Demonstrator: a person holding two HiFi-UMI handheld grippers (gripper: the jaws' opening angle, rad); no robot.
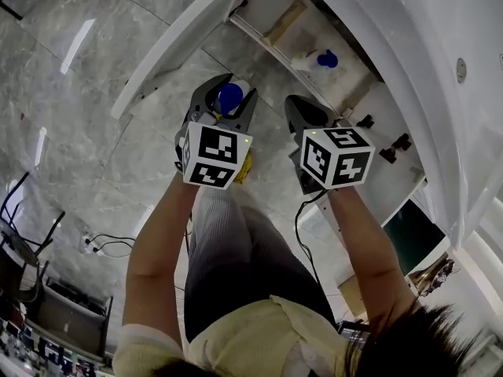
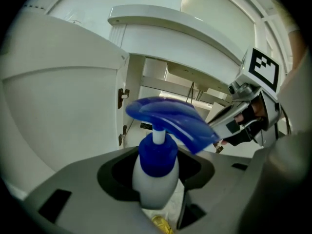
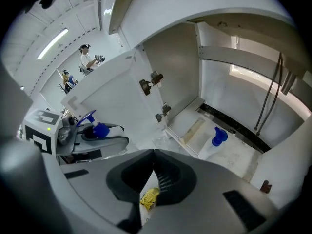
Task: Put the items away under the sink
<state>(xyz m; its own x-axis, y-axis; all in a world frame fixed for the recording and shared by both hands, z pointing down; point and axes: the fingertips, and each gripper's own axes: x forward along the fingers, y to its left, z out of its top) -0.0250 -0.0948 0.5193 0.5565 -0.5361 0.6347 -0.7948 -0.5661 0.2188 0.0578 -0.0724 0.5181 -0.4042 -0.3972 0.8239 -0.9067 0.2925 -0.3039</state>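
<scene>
I'm looking steeply down from head height onto the sink cabinet (image 1: 354, 38); both gripper views face its open interior from just outside, side by side.

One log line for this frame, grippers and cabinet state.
left gripper shut on white pump bottle with blue top | right gripper jaws together | open under-sink cabinet ahead | white blue-capped bottle inside

Pump bottle (image 2: 153, 179): translucent plastic, glossy blue cap. Floor (image 1: 71, 116): polished marble. Cabinet door (image 2: 58, 111): smooth white gloss.

Left gripper (image 2: 157, 177) hides the lower half of the pump bottle (image 2: 158, 152).
</scene>
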